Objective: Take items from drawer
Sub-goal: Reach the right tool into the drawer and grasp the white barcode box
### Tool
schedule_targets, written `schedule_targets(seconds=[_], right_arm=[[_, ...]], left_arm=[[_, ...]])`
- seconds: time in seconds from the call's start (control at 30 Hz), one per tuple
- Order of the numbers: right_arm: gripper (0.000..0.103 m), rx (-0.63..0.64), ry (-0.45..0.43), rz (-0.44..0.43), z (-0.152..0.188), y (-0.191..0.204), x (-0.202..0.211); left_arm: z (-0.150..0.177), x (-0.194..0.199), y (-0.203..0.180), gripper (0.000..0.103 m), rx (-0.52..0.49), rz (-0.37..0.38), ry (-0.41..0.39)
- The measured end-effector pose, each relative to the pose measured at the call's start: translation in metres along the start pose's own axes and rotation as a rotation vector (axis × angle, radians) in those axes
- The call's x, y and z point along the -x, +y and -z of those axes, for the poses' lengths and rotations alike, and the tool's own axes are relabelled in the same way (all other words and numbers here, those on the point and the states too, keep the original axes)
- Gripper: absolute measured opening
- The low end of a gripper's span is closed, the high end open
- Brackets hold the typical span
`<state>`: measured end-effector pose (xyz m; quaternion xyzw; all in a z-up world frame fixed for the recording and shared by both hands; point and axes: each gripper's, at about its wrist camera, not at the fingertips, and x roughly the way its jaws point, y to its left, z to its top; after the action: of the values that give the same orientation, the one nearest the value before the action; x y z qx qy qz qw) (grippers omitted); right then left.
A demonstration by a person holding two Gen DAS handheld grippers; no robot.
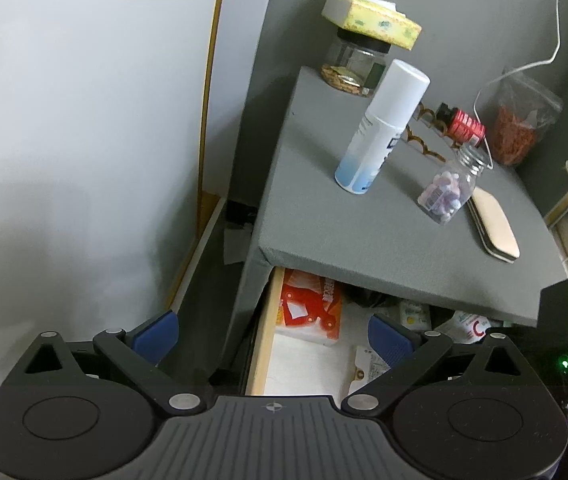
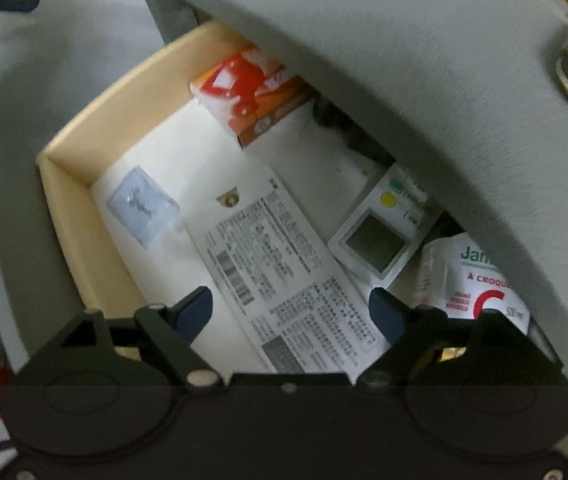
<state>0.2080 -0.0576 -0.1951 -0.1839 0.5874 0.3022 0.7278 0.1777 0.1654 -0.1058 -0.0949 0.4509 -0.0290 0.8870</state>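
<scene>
In the open drawer (image 2: 64,184), the printed flat packet (image 2: 284,276) lies under the right gripper (image 2: 289,312), whose jaws stand wide and empty. It looks light, thin and floppy; pinch one edge. The left gripper (image 1: 274,336) gapes wide, empty.

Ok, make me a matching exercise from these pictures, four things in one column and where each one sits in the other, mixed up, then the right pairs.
Things:
1. white spray bottle with blue base
2. red and orange tissue pack
3. yellow patterned tissue box
4. white device with grey screen

Places:
A. on top of a glass jar
B. standing on the grey nightstand top
C. at the back of the open drawer, against its side wall
D. in the drawer, partly under the nightstand top

Pairs: 1-B, 2-C, 3-A, 4-D
</scene>
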Motion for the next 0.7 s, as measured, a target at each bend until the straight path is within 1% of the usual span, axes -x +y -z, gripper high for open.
schedule_targets(seconds=[0.03, 0.1, 0.13, 0.17, 0.2, 0.23, 0.3, 0.43, 0.5, 0.6, 0.7], right_arm=[[0.089, 0.006, 0.01, -0.006, 0.002, -0.001, -0.004], [0.093, 0.033, 0.021, -0.01, 0.004, -0.002, -0.011], [0.096, 0.056, 0.026, -0.014, 0.005, 0.0, -0.013], [0.097, 0.084, 0.031, -0.014, 0.006, 0.003, -0.015], [0.091, 0.119, 0.034, -0.009, 0.008, 0.007, -0.017], [0.083, 0.139, 0.03, -0.015, 0.009, 0.009, -0.018], [0.074, 0.159, 0.019, -0.046, 0.008, 0.012, -0.017], [0.072, 0.199, 0.028, -0.017, 0.007, 0.02, -0.011], [0.072, 0.217, 0.01, -0.003, 0.008, 0.023, 0.0], [0.072, 0.207, -0.034, -0.022, 0.007, 0.024, 0.031], [0.072, 0.197, -0.049, -0.066, 0.009, 0.023, 0.063]], left_arm=[[0.001, 0.0, -0.001, 0.1, -0.006, -0.001, 0.003], [0.002, 0.0, -0.001, 0.1, -0.012, -0.005, 0.003], [0.001, 0.001, -0.001, 0.1, -0.014, -0.007, 0.001], [0.001, 0.002, -0.001, 0.1, -0.012, -0.008, -0.003], [0.0, 0.002, 0.0, 0.1, -0.01, -0.008, -0.004], [-0.001, 0.001, 0.0, 0.1, -0.006, -0.01, -0.004], [-0.002, -0.002, -0.001, 0.1, -0.005, -0.014, 0.001], [-0.005, -0.008, -0.011, 0.1, -0.017, -0.021, 0.006], [-0.006, -0.008, -0.014, 0.1, -0.019, -0.014, -0.002], [-0.005, -0.009, -0.019, 0.1, -0.028, -0.013, 0.002], [-0.005, -0.009, -0.021, 0.1, -0.033, -0.015, 0.003]])
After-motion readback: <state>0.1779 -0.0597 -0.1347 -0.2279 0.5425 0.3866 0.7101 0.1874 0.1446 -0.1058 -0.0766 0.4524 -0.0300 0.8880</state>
